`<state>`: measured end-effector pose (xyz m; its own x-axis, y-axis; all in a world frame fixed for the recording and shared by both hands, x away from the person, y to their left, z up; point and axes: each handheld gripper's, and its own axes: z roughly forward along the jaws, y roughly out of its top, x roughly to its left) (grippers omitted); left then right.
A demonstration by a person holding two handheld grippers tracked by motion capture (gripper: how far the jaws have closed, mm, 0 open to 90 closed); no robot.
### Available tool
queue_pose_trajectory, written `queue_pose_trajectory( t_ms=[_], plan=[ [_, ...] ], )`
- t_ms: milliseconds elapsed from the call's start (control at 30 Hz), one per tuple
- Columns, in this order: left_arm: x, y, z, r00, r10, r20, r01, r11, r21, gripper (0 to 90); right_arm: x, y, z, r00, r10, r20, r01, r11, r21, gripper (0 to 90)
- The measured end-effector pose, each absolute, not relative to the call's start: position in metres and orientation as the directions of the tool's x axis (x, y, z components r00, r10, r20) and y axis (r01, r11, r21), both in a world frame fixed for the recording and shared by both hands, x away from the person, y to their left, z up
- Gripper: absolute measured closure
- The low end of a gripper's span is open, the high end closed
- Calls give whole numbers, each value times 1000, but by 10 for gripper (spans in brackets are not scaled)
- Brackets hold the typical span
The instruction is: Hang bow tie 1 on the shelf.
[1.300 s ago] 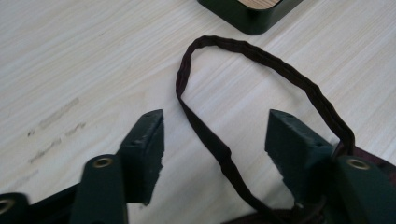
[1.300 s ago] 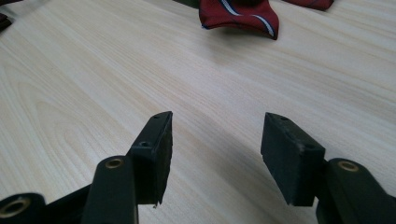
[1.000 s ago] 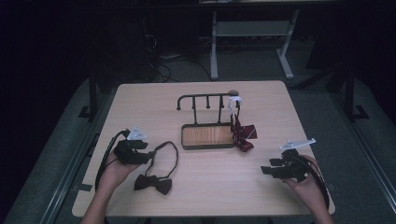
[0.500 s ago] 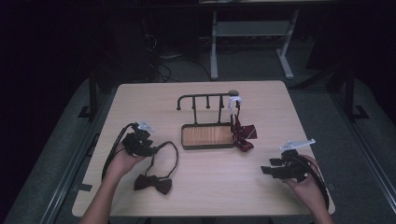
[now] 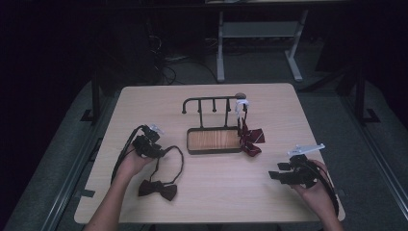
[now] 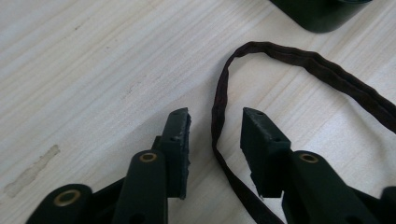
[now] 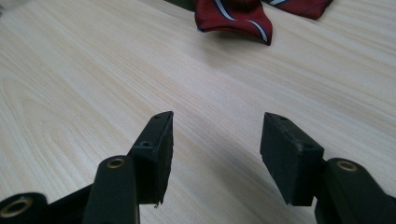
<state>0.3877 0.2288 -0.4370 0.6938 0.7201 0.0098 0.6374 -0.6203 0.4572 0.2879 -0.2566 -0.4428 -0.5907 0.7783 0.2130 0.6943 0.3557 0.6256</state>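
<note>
Two tools: left tool [image 6: 215, 122] closing around strap [image 6: 219, 93] of black bow tie [image 5: 158, 189], unpinched; soft, limp, light. Right tool [image 7: 215, 126] open, idle.

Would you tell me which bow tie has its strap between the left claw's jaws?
The dark bow tie lying at front left, not the striped red one by the rack.

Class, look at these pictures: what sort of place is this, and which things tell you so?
Probably a lab or workshop set up for recording: one light wooden table lit in a dark room, loose cables on the floor, a white metal stand behind.
</note>
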Motion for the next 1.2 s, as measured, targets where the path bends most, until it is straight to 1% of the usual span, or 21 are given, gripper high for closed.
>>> queue_pose_trajectory(
  t_ms=[200,333,500,733,900,1200],
  plan=[
    [390,230,-440,695,719,5,644,-626,440,694,287,-256,-441,-587,783,207,693,353,629,442],
    [392,231,-442,700,714,-7,646,-629,432,744,286,-257,-439,-591,773,229,690,338,640,441],
    [392,231,-442,709,705,-16,640,-634,433,820,285,-254,-436,-592,773,228,685,334,648,442],
    [391,230,-442,714,700,-20,640,-640,424,887,285,-255,-436,-594,773,221,676,332,658,442],
    [390,231,-441,719,695,-19,633,-643,431,896,285,-256,-435,-597,765,242,676,316,666,442],
    [384,234,-426,737,676,-12,606,-652,455,896,286,-257,-436,-590,764,259,686,307,660,441]
  ],
)
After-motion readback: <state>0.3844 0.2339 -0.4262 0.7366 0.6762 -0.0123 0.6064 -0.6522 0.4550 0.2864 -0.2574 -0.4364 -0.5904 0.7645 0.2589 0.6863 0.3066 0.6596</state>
